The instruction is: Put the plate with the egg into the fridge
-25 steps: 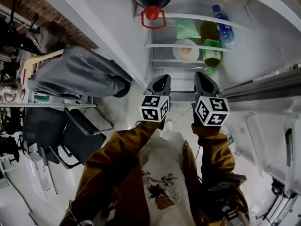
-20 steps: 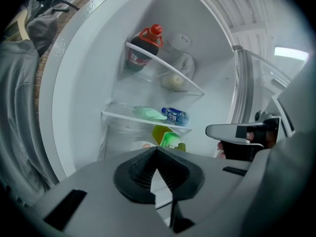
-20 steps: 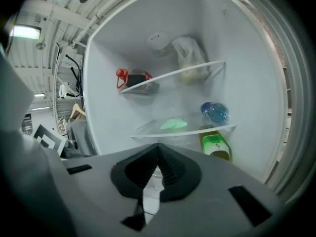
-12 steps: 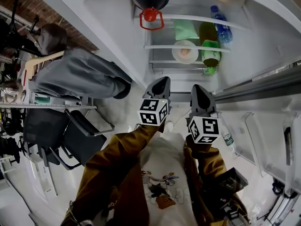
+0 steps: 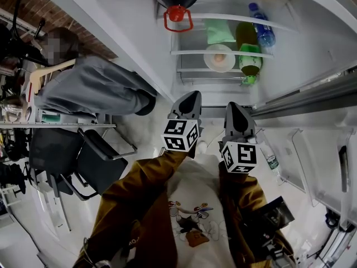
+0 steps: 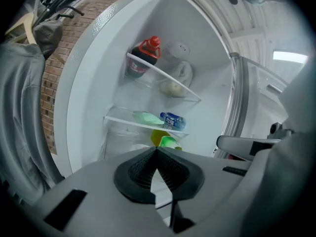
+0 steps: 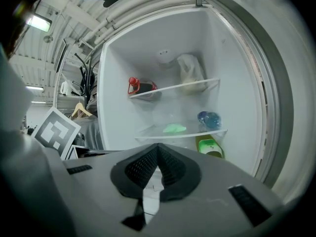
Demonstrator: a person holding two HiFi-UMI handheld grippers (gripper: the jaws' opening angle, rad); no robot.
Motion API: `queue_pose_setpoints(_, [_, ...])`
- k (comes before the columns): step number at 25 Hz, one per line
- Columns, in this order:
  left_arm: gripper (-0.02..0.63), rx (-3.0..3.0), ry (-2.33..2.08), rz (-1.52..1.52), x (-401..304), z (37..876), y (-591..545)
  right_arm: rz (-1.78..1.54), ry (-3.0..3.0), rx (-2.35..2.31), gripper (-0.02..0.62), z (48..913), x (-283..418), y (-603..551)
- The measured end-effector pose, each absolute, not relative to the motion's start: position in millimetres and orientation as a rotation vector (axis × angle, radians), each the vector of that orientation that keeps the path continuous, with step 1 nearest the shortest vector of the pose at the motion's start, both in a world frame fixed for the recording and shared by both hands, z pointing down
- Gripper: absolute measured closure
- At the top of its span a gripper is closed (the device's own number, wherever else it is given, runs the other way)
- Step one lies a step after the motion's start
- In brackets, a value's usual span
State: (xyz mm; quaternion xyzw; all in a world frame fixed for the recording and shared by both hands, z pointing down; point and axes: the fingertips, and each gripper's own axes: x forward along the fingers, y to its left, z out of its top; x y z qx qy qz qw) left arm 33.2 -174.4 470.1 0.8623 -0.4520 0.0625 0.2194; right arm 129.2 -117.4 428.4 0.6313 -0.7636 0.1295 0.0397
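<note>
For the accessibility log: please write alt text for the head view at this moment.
The plate with the egg sits on a middle shelf of the open fridge, beside a green bottle. In front of the fridge, the left claw and the right claw are both shut and hold nothing.

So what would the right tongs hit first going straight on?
Probably the round white plate with the egg inside the open white fridge; the shut right tongs aim about there, but depth is unclear.
</note>
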Motion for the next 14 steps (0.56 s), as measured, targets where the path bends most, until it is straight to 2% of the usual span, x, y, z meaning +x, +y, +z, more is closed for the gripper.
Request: queue_pose_setpoints(14, [0.6,2.455,-1.237,0.174,28.7,458.0,-150.7,0.375,-2.347,1.92,0.591,427.0,126.5,-109.5])
